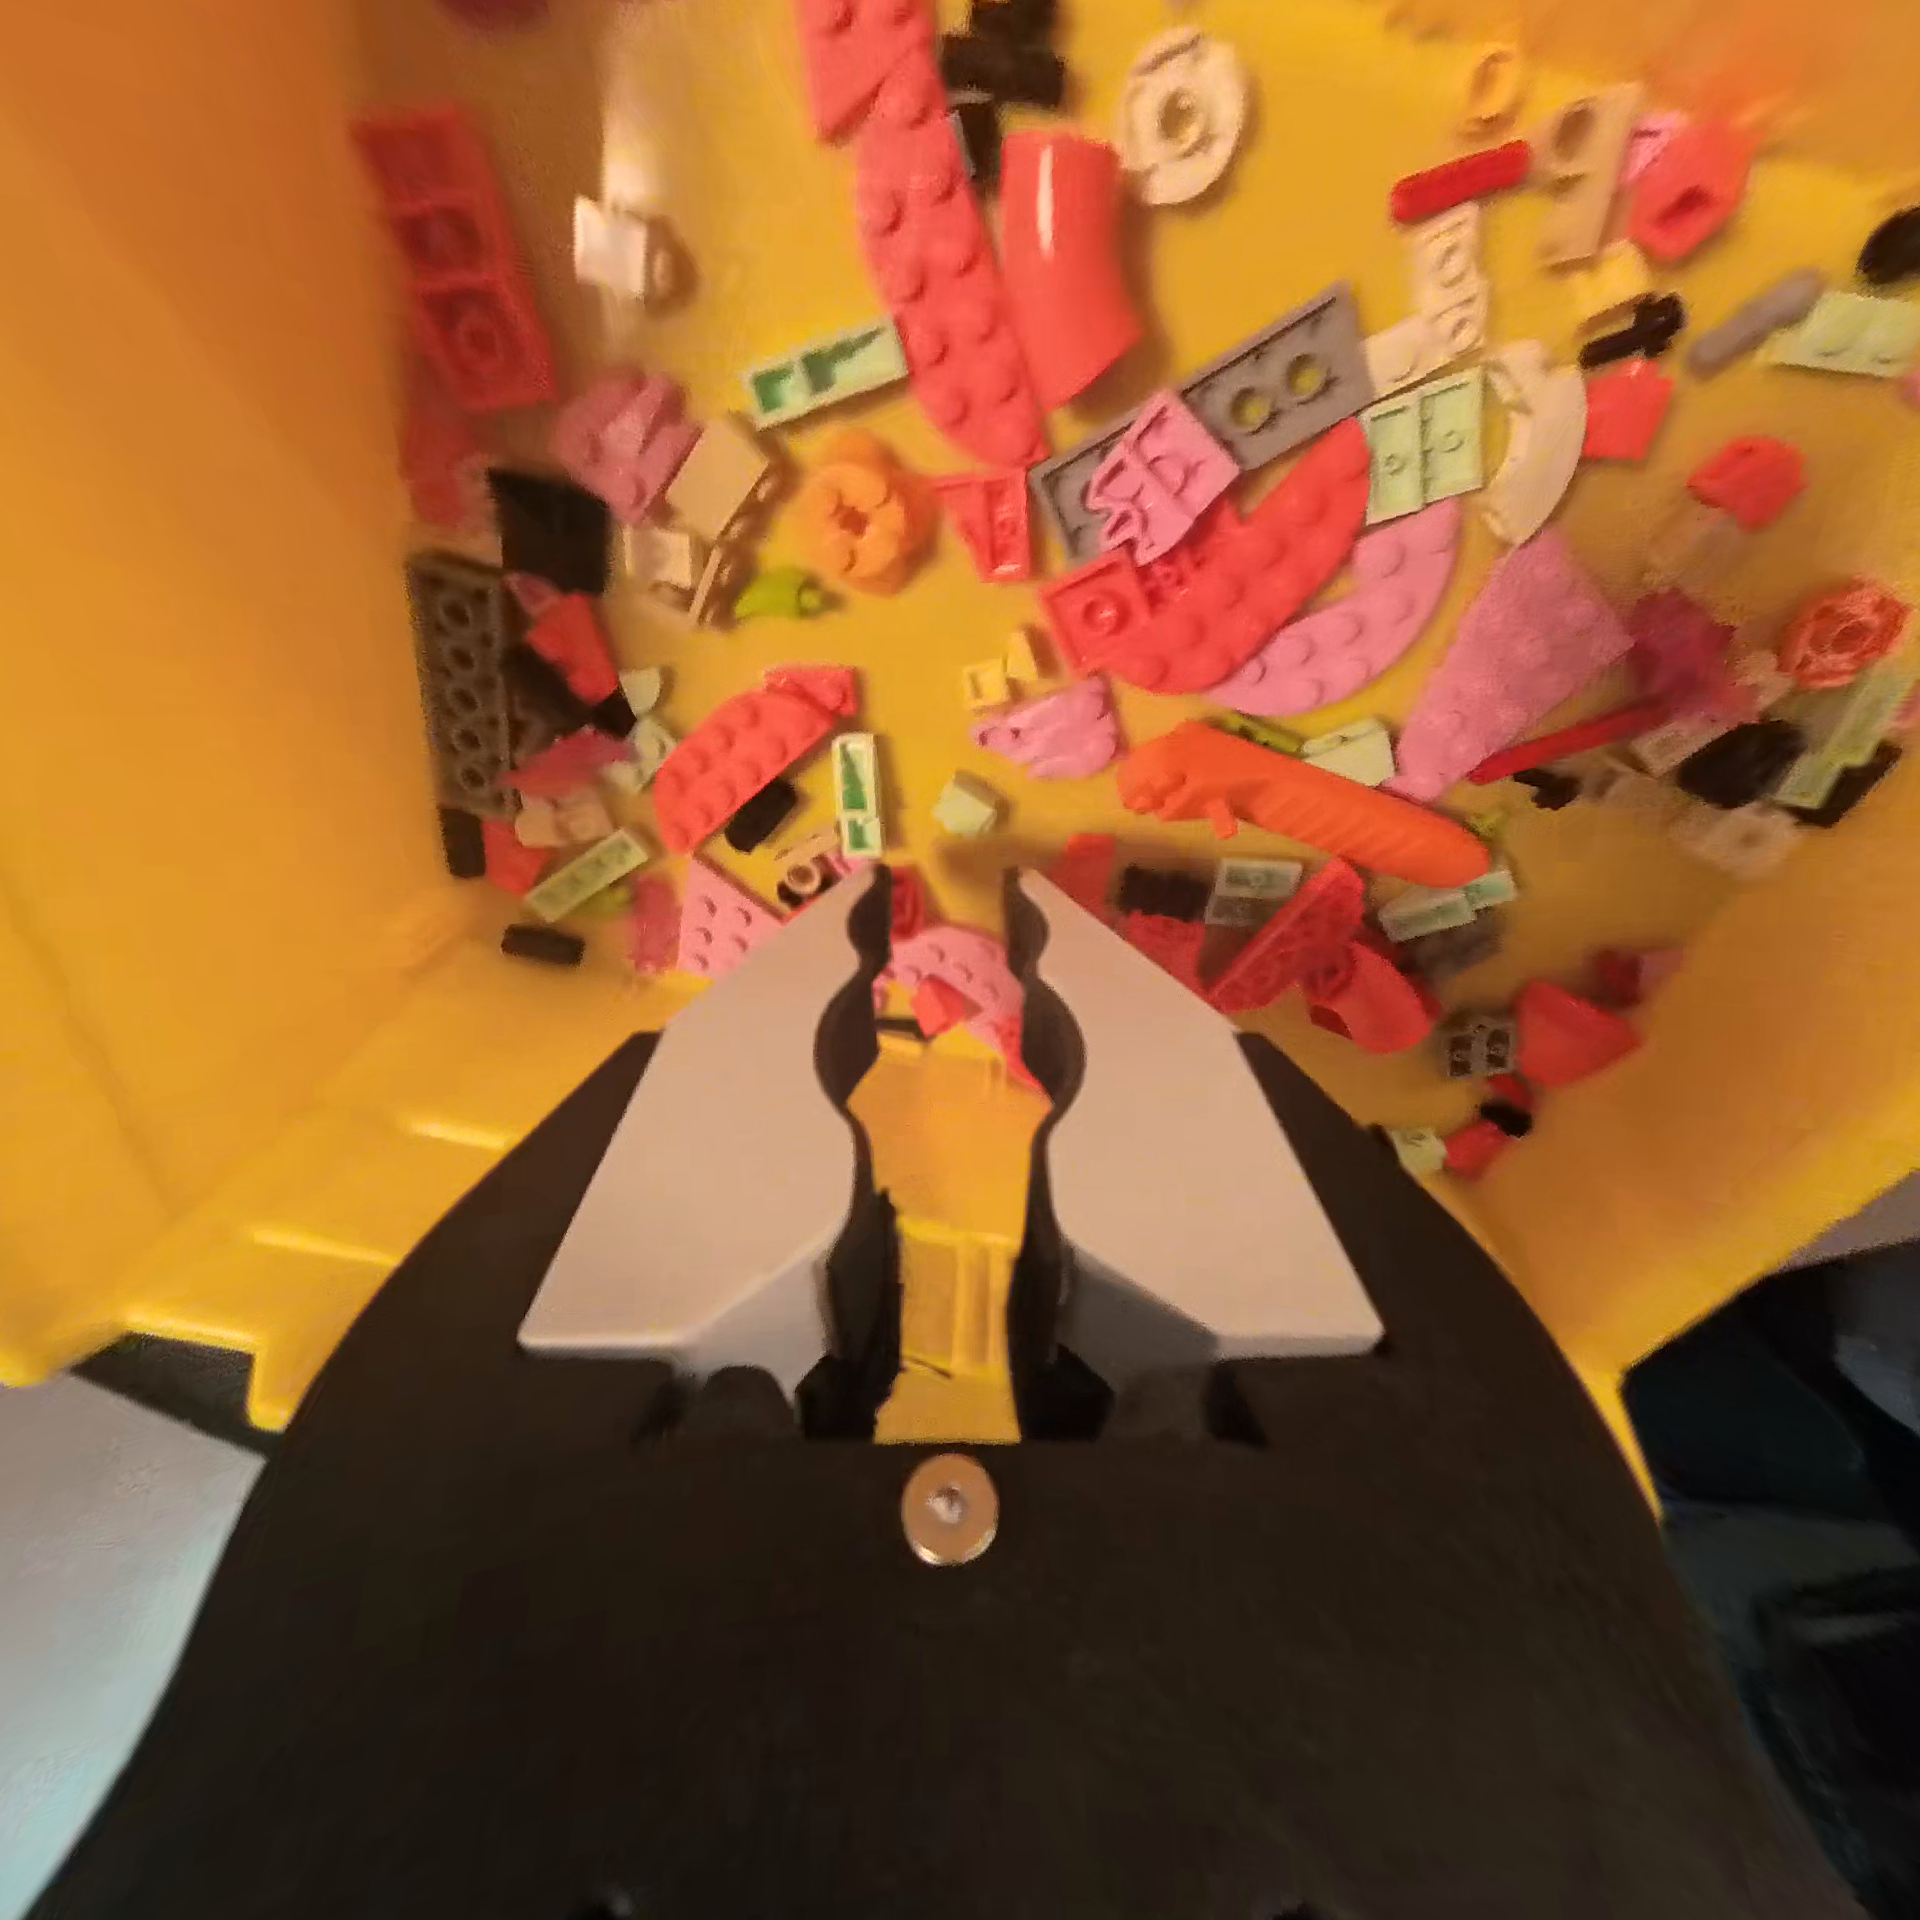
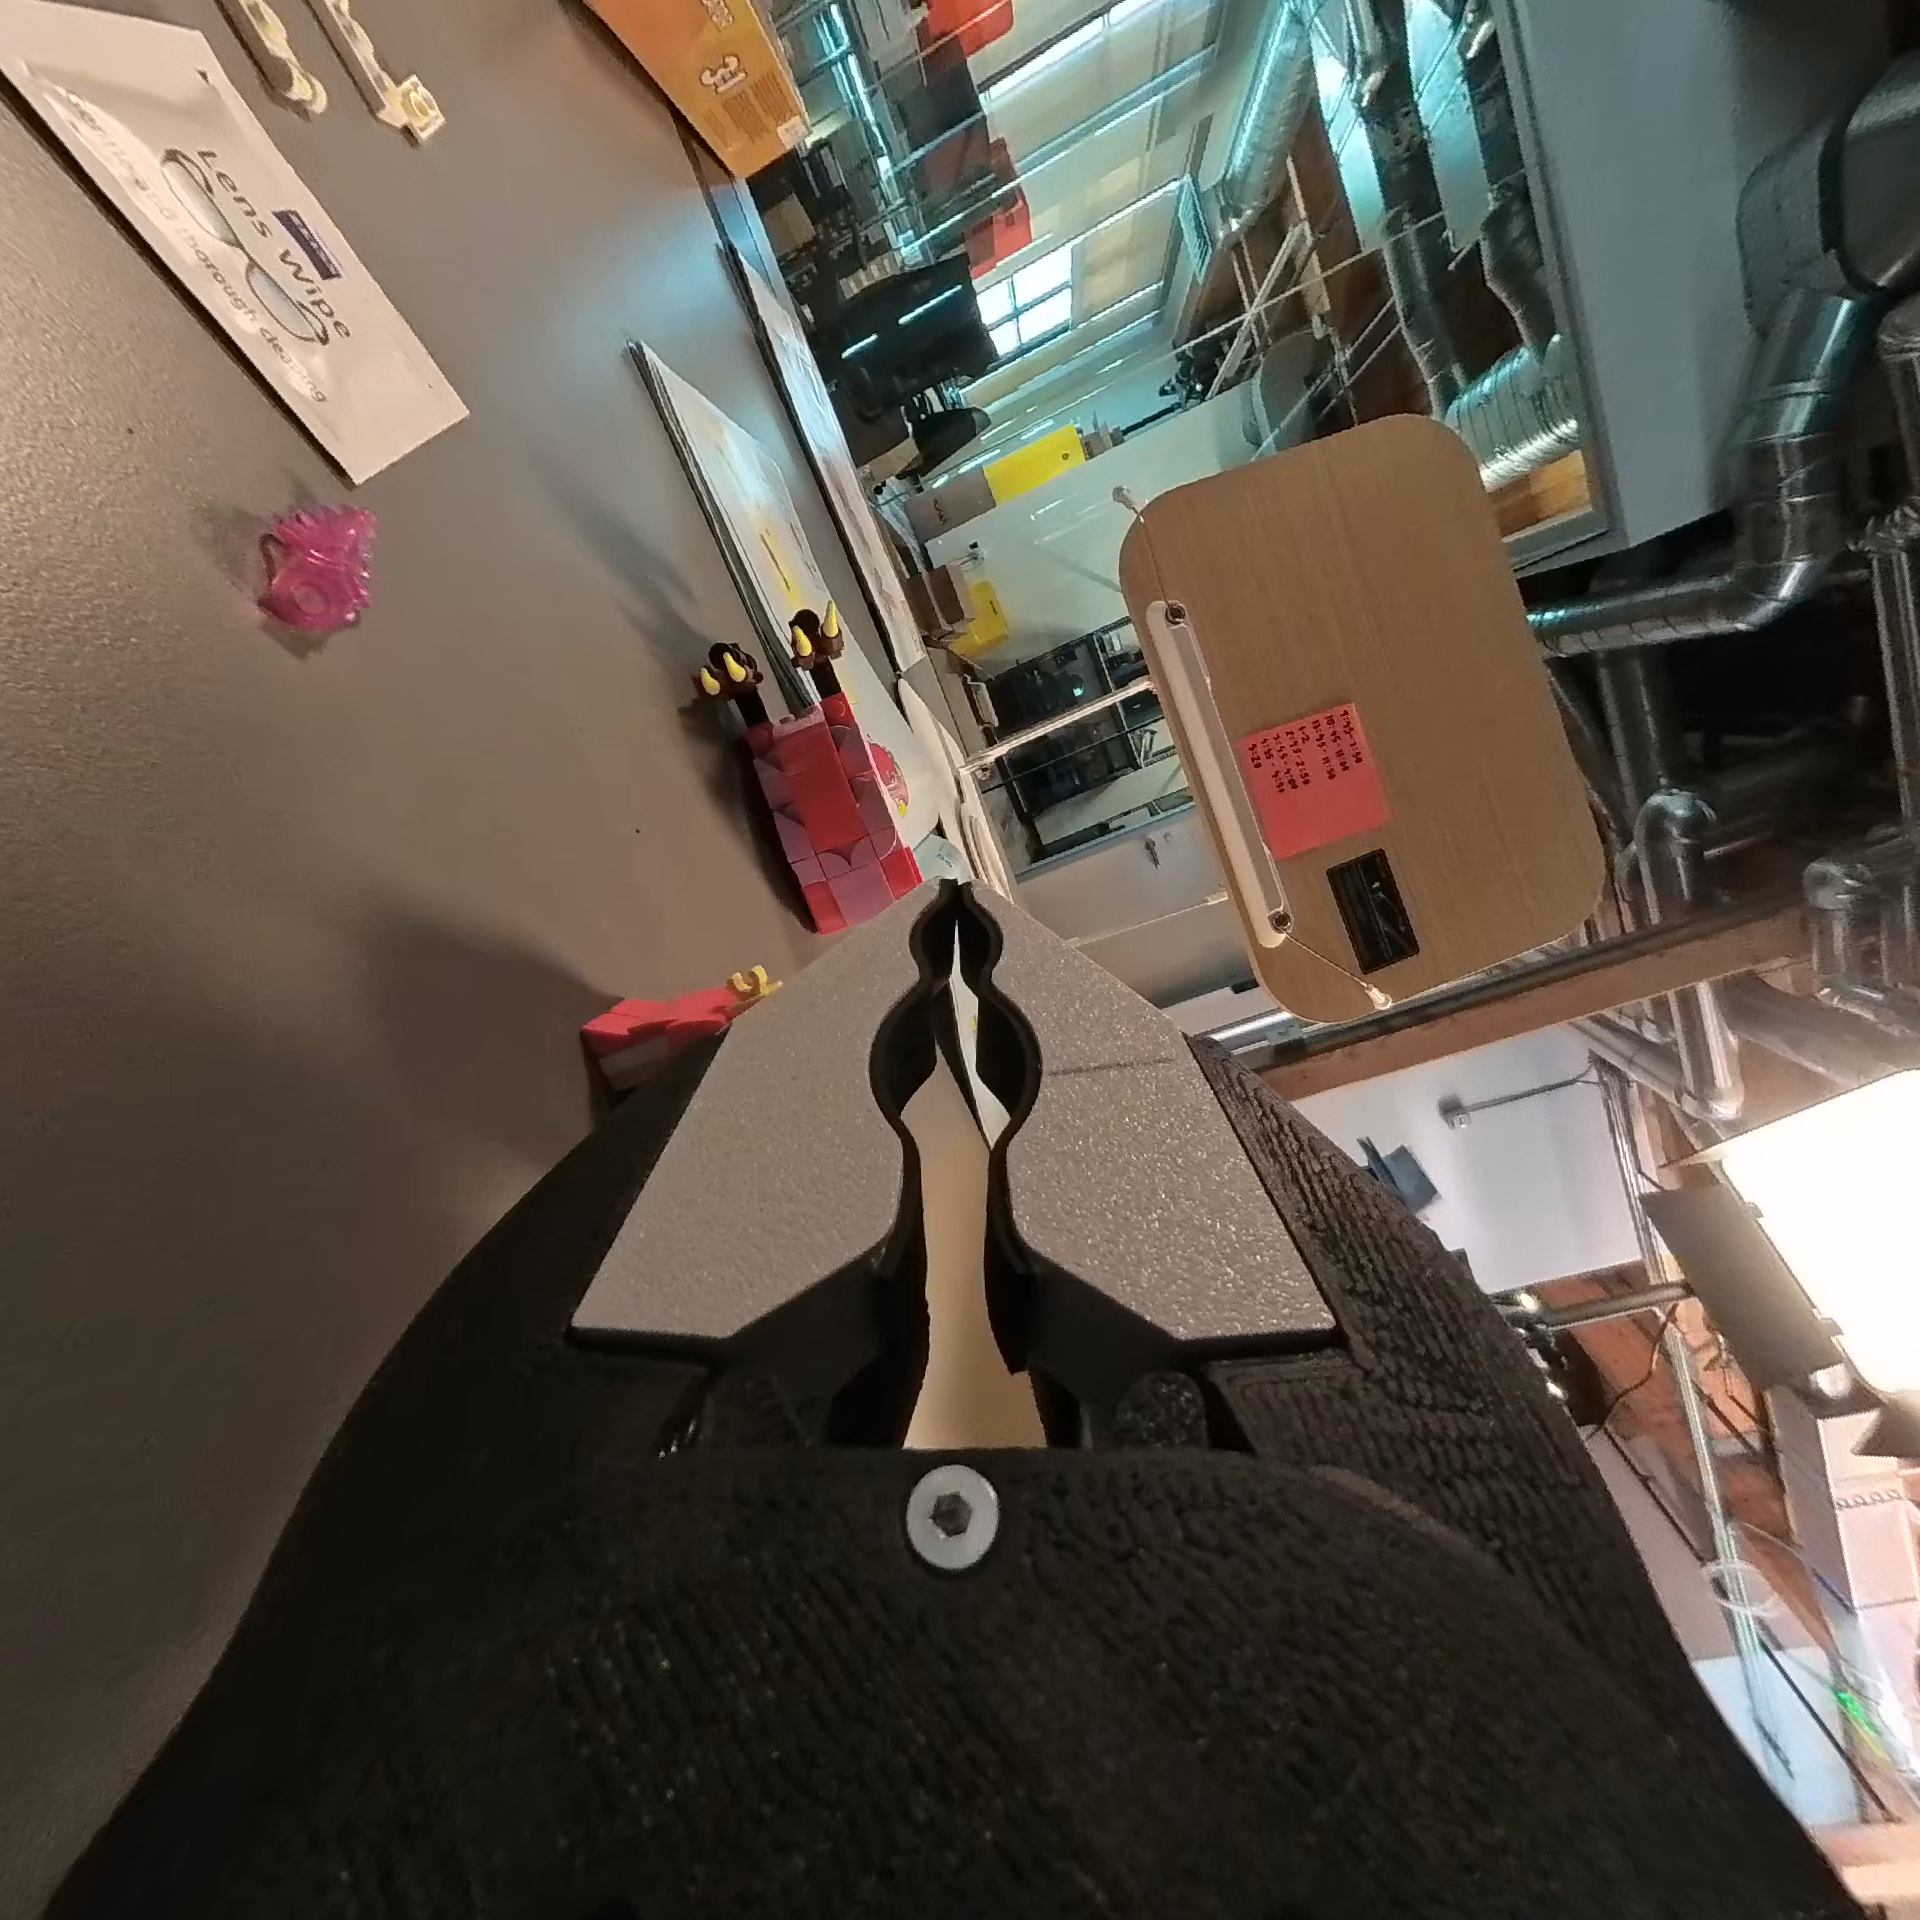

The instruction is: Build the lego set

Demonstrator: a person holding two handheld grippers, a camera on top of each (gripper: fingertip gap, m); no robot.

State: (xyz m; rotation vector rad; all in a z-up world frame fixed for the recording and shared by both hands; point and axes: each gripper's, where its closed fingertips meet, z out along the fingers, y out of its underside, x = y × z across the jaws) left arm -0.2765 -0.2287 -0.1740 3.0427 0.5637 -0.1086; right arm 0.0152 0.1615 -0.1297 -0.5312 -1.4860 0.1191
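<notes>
Left gripper (image 1: 943,883), lower centre of frame inside yellow bin (image 1: 208,727): jaws parted, gripping nothing, over pink curved plate (image 1: 951,971). Right gripper (image 2: 958,891): jaws clenched, bare, beside red brick model (image 2: 831,821).

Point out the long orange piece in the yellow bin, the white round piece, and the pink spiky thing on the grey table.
long orange piece (image 1: 1320,805), left wrist view, mid-body.
white round piece (image 1: 1179,114), left wrist view, its centre.
pink spiky thing (image 2: 312,566), right wrist view, its middle.
</notes>
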